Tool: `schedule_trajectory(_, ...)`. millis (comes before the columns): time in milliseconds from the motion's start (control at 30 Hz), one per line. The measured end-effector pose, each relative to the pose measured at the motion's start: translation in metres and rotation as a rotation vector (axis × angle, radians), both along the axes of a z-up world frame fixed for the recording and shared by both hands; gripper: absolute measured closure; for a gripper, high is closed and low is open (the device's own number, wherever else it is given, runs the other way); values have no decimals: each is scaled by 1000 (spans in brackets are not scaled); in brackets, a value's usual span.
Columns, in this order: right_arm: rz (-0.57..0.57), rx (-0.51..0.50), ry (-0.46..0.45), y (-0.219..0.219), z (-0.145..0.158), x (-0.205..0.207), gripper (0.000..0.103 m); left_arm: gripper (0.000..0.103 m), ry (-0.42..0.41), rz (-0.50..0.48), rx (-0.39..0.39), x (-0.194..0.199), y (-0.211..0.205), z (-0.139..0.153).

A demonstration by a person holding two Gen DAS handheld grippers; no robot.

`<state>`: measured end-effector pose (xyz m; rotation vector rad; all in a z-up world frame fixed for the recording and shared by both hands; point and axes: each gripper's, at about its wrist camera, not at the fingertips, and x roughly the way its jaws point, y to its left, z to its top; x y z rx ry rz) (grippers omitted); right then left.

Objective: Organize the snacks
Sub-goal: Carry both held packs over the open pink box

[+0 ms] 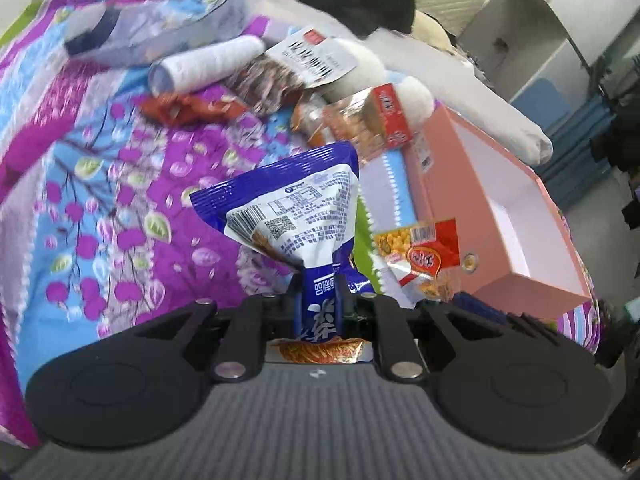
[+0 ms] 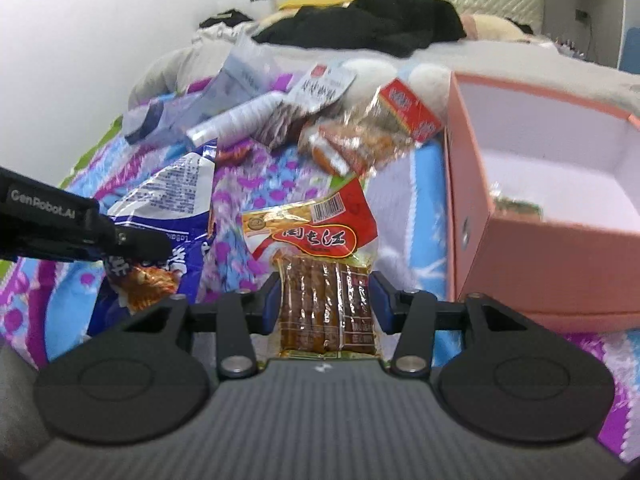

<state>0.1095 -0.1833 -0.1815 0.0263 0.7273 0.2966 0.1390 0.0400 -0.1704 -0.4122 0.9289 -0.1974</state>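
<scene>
Presently the bed, under a purple and blue flowered cover, carries everything. Toward three o'clock in the right wrist view stands the pink box, open-topped and nearly bare inside, with something small and blurred against its near inner wall; I judge it the place for the snacks.

At twelve o'clock lies a heap of loose snacks: a red carton, clear packets, a white tube, a labelled bag. Too blurred to inventory further.

Left hand-held gripper: clenched on the gathered neck of the blue bag, which stands up from the pads toward twelve o'clock and appears clear of the cover. The bag is crinkled film, light, soft and likely slippery. Its puffed body would crush, so the pinched neck or sealed edge is the sound place to hold.

Right hand-held gripper: grasping the sausage pack across its width, blue pads touching both side edges. This vacuum pack is flat, firmer and denser than the bag. Its glossy film may slide, so the hold belongs across the ribbed body and not on the thin printed header at twelve o'clock.

Both items sit at nine o'clock of the box, near it but not yet over its opening.
</scene>
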Motion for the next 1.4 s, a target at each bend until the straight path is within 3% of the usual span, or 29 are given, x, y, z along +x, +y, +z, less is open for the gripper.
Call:
schedule_trajectory(367,-59,-1,-158,-15,72,-10,54,87,-115,-119,12,1,-26,73)
schedule_trajectory(467,-89,-35,-198,-21,91,-13,54,88,-103,-166,-66,5,-37,98)
schedule_trajectory(567,-123,-53,-206,-34,102,-15,54,88,-175,-213,4,8,-58,125)
schedule_trajectory(700,-186,-35,-209,-56,108,-13,54,88,-216,-276,11,20,-86,144)
schedule_trajectory(767,-216,-43,-220,-65,111,-11,54,88,-240,-303,20,25,-100,145)
schedule_trajectory(1067,-353,-81,-252,-124,114,-4,54,88,-191,-368,13,64,-161,113)
schedule_trajectory(1267,-375,-61,-226,-157,113,29,54,88,-178,-408,65,117,-200,105)
schedule_trajectory(1400,-374,-81,-183,-172,112,56,54,88,-165,-424,101,154,-214,117)
